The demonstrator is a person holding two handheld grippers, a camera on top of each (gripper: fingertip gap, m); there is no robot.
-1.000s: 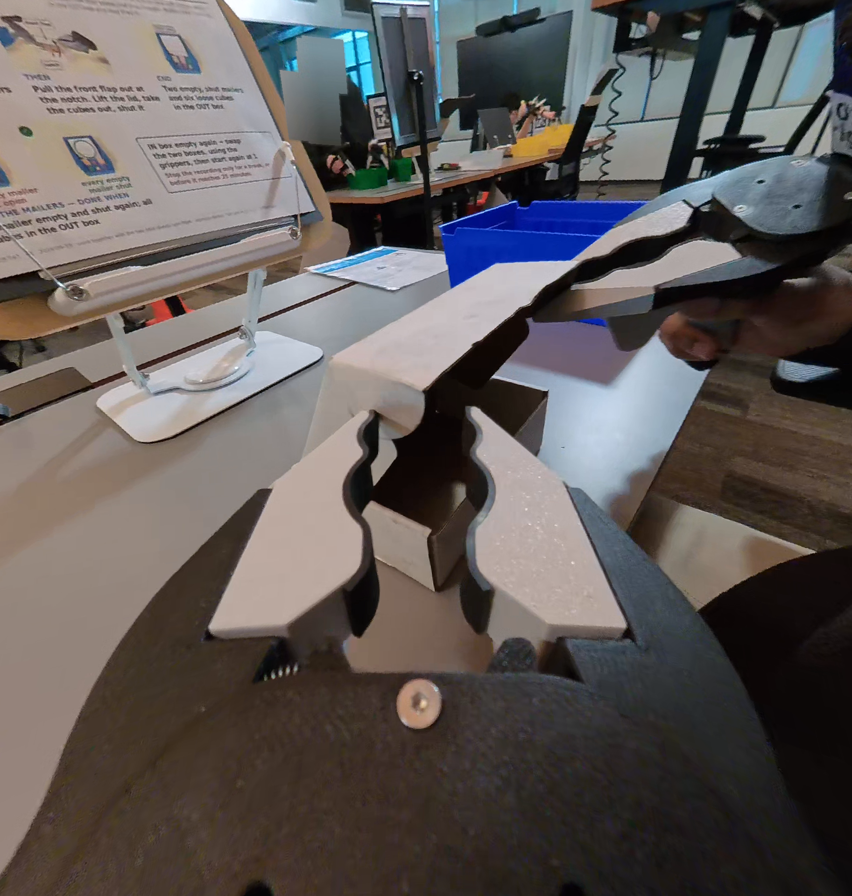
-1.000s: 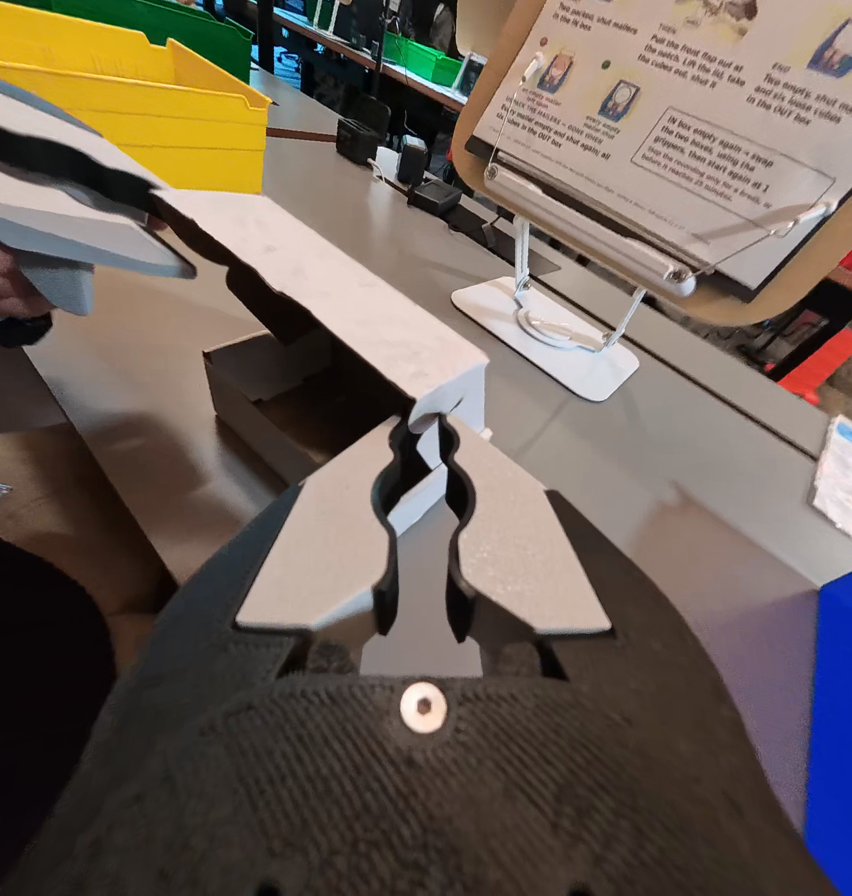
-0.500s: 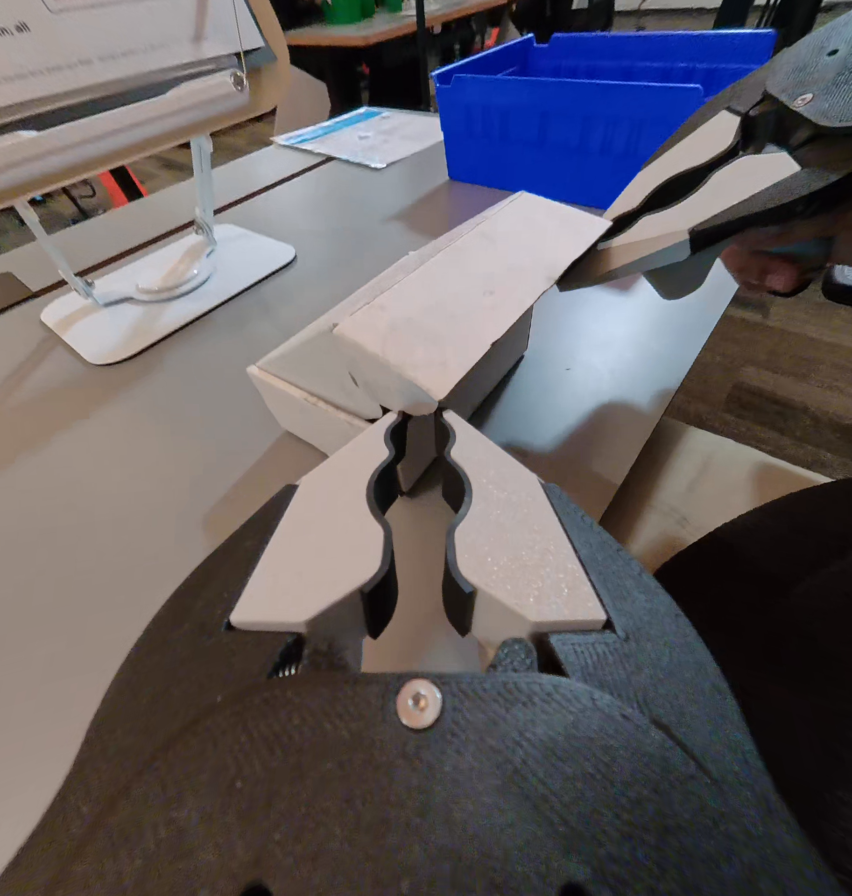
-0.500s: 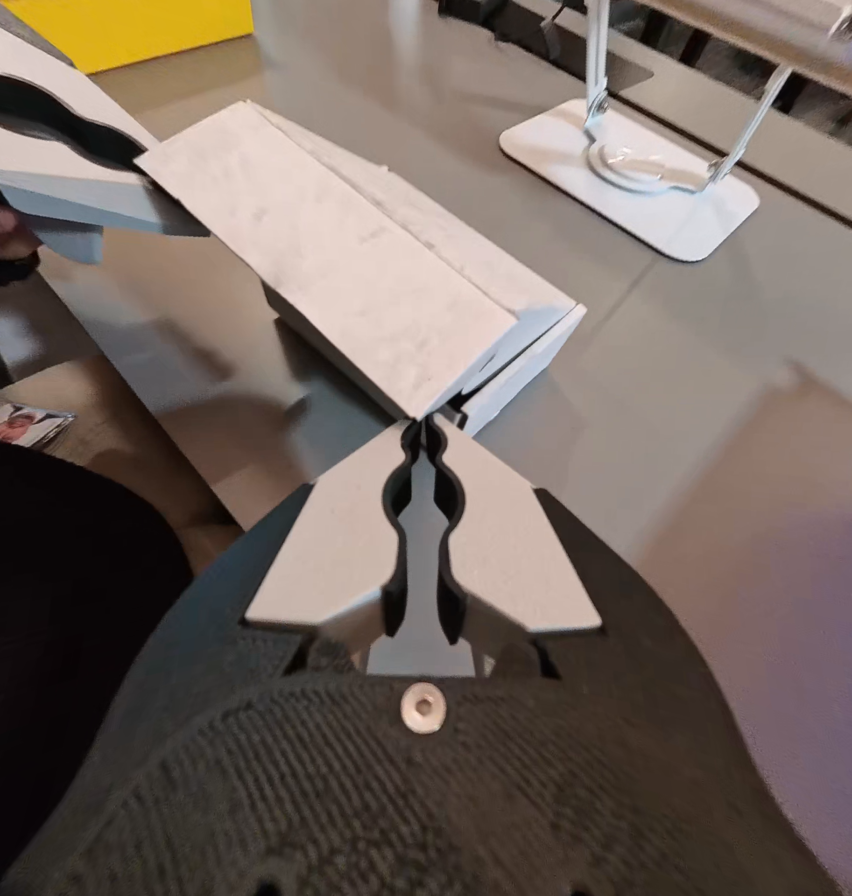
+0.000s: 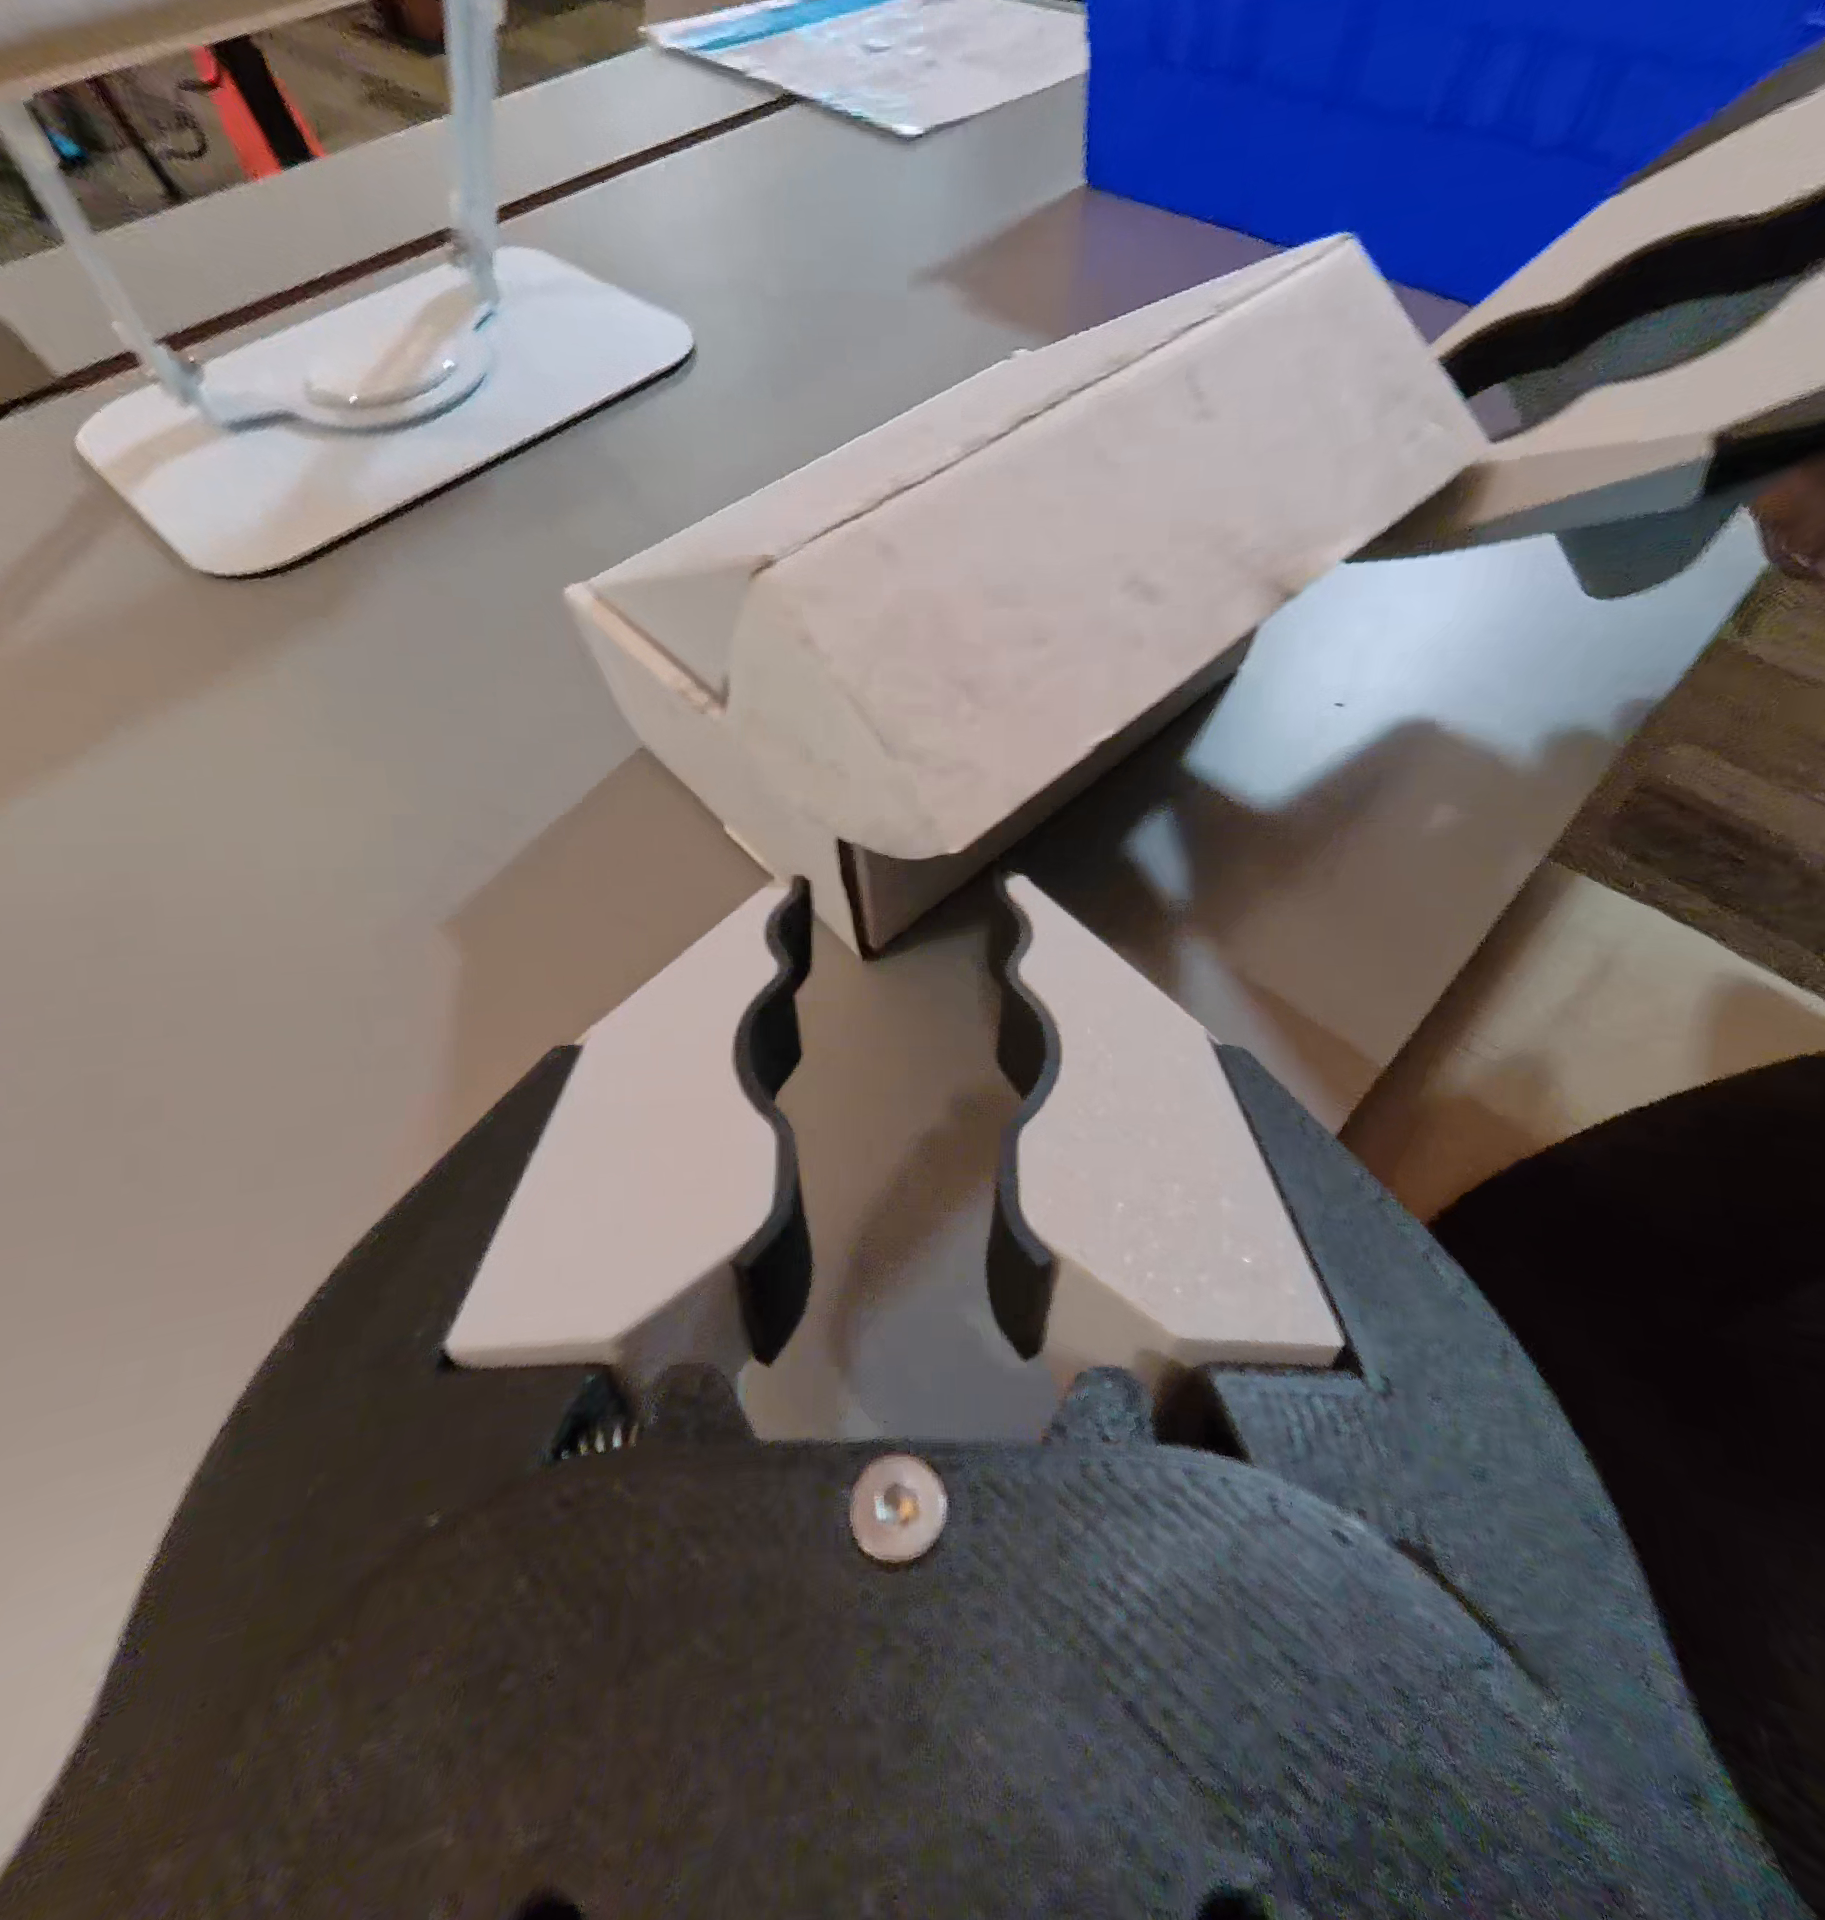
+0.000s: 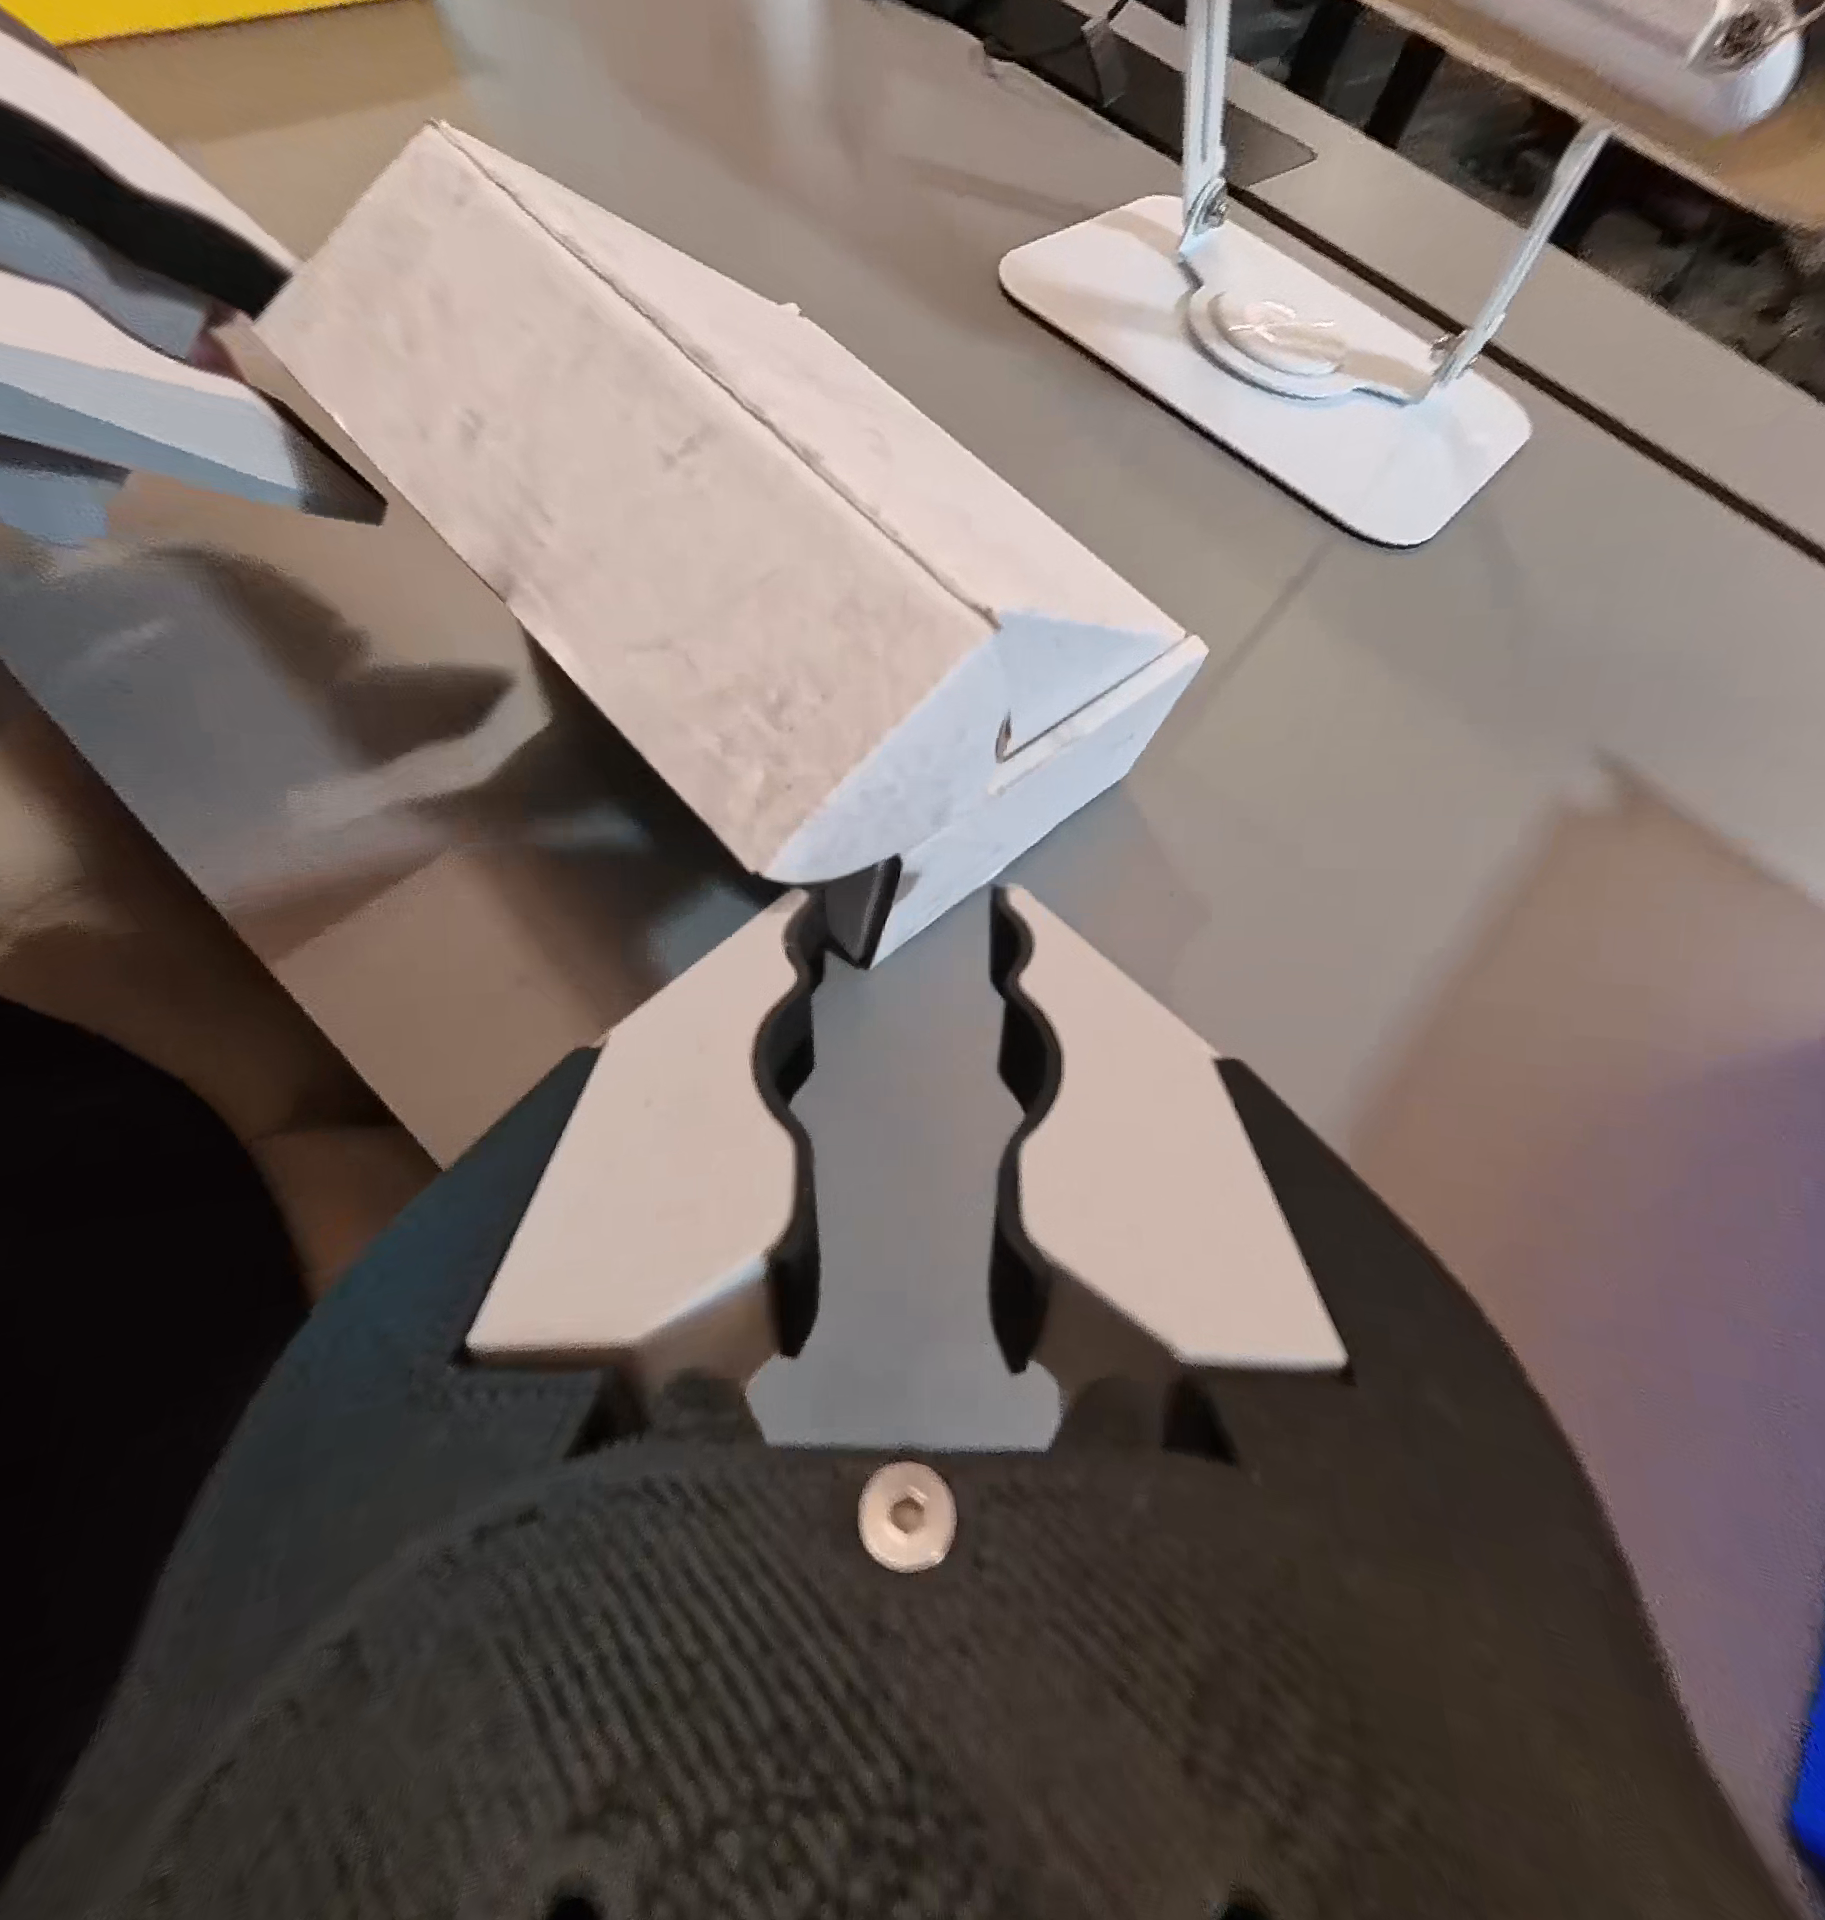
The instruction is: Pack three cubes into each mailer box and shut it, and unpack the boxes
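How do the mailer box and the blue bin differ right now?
The mailer box is pale cardboard; the blue bin is vivid blue. The box sits between the open left gripper and open right gripper; the bin stands behind, untouched. Both are on the table.

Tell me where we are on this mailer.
Lid is folded down over the mailer box; its front flap isn't tucked in. The open left gripper and right gripper flank its ends. Left: tuck the flap. Contents can't be seen.
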